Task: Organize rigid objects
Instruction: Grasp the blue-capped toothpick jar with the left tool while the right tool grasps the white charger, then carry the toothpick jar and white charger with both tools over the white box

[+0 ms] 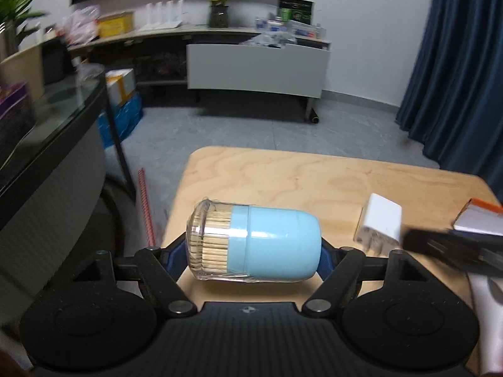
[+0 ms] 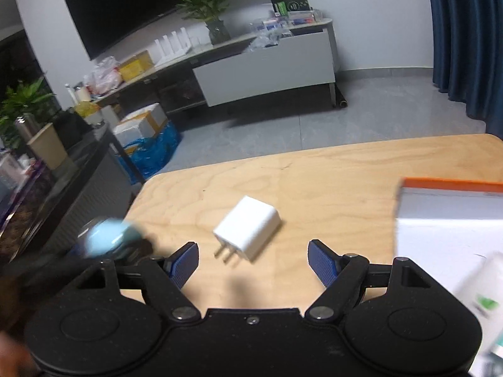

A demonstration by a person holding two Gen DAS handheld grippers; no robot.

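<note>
Currently the left gripper (image 1: 251,253) is clamped on a toothpick holder (image 1: 254,242), held sideways above the wooden table (image 1: 283,176): light-blue cap to the right, clear base full of toothpicks to the left, plastic wrap visible on the clear part. Blue finger pads press both ends.

Right gripper (image 2: 253,262) is spread wide, nothing between its fingers; it hangs over the table with the white USB wall charger (image 2: 248,227) just ahead, lying flat, prongs facing the camera. From the left wrist view the same charger (image 1: 378,224) sits right of the holder, apart from it.

White box with an orange edge (image 2: 449,213) sits on the table's right side, well apart from the charger. Toothpick holder (image 2: 110,238) shows as a blurred blue shape at far left in the right wrist view.
</note>
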